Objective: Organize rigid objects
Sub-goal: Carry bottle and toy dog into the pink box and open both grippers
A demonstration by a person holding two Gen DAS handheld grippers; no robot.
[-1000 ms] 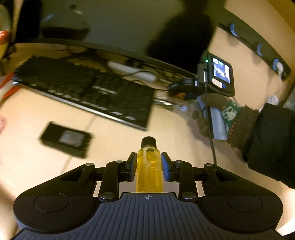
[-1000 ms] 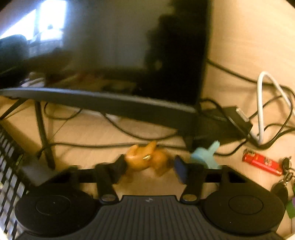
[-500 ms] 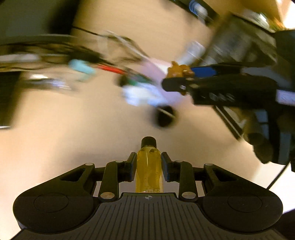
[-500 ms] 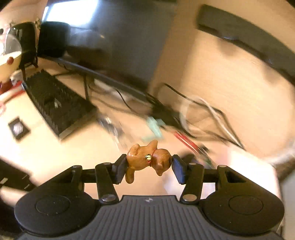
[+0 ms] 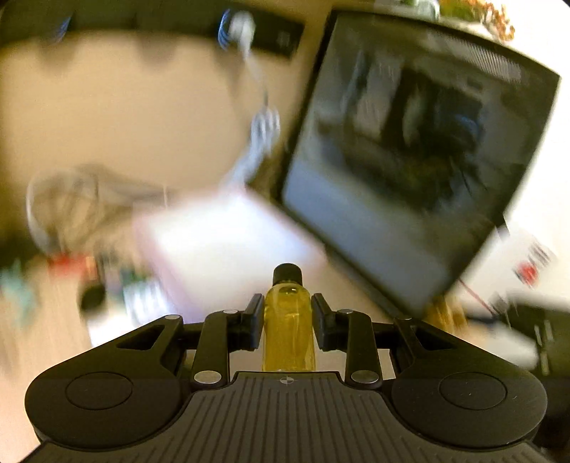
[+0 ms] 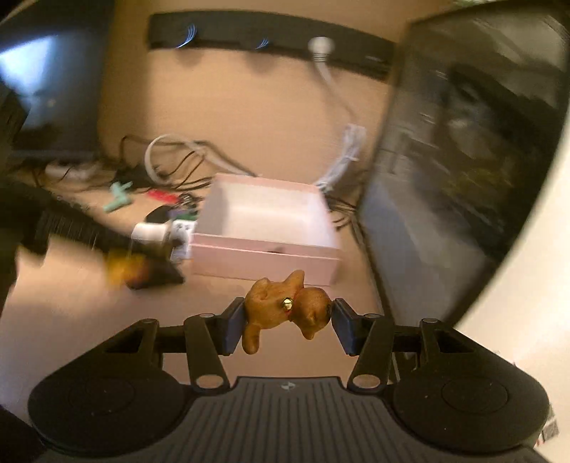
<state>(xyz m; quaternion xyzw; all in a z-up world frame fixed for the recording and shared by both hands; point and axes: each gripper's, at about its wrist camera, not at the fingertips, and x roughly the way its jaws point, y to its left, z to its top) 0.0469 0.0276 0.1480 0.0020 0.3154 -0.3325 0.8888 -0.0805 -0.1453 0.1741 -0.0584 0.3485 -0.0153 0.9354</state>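
My left gripper is shut on a small yellow bottle with a black cap, held in the air in front of an open pink box. My right gripper is shut on a brown dog figurine with a gold bell, just in front of the same pink box. In the right wrist view the left gripper shows blurred at the left with the yellow bottle. The box looks empty inside.
A dark monitor stands right of the box. Left of the box lie a white plug, a teal piece, a red lighter, keys and tangled cables. A black power strip runs along the wall.
Both grippers have swung right, away from the keyboard and first monitor, and now face the pink box. Each still holds its object.
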